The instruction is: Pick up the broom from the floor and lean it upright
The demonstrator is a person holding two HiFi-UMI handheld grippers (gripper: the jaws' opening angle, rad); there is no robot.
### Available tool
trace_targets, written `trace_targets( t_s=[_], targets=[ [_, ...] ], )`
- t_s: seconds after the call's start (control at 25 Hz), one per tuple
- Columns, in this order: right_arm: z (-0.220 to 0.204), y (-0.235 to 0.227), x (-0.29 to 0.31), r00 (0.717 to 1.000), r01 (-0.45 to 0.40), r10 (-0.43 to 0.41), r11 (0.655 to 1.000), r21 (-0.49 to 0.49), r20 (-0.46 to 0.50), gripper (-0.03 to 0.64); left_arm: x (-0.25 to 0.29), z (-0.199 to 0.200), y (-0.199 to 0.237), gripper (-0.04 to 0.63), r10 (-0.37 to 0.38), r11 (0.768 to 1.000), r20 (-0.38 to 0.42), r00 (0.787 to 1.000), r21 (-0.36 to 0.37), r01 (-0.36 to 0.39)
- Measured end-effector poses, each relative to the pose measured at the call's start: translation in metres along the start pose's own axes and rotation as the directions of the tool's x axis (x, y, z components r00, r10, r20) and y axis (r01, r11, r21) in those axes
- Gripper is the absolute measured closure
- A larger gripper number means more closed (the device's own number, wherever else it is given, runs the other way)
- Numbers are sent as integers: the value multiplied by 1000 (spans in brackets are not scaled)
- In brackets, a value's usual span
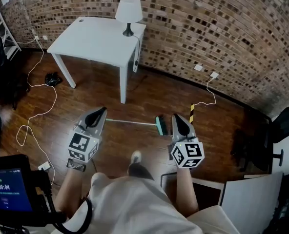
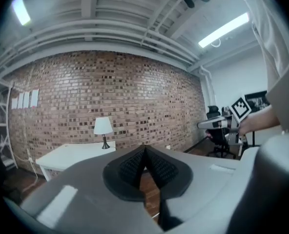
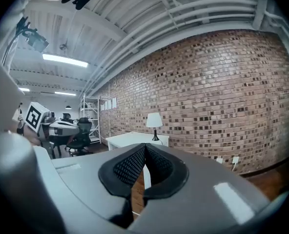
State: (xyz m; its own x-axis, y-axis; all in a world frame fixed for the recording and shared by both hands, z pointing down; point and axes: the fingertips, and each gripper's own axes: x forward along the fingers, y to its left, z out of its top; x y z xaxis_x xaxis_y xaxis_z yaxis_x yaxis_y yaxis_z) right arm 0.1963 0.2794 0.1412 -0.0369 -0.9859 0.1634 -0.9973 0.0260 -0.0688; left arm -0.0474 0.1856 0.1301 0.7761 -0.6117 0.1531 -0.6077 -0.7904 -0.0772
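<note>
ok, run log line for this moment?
phase: before grasp | broom: flat on floor, untouched | left gripper: jaws shut, empty | right gripper: jaws shut, empty

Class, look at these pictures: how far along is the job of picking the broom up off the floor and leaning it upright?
Done: nothing yet. The broom lies flat on the floor, between the two grippers in the head view.
In hand: nothing. The left gripper and the right gripper are both shut and empty, and neither touches the broom.
Left: open a gripper, grasp the broom, lift it and lean it upright.
</note>
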Motion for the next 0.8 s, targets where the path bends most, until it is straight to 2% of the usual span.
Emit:
trace_targets(
  t_s=[0.08,0.12,0.24,0.44,0.8],
  targets=[
    [5,-23,21,1000,-19,19,1000,-6,-7,604,27,8,2,595,17,999,-15,1000,46,-16],
    [7,-33,31,1000,-26,26,1000,-9,-8,603,37,13,4,595,23,999,-13,1000,47,-22],
    [16,-51,57,999,-40,40,999,-16,-1,603,59,22,17,595,40,999,-16,999,25,-39],
    [15,-62,84,999,-47,47,999,9,-5,603,81,7,29,595,47,999,-54,997,-13,-48],
    [15,-77,99,1000,-2,2,1000,16,-7,603,104,2,42,595,19,999,-70,997,-32,-21]
  ],
)
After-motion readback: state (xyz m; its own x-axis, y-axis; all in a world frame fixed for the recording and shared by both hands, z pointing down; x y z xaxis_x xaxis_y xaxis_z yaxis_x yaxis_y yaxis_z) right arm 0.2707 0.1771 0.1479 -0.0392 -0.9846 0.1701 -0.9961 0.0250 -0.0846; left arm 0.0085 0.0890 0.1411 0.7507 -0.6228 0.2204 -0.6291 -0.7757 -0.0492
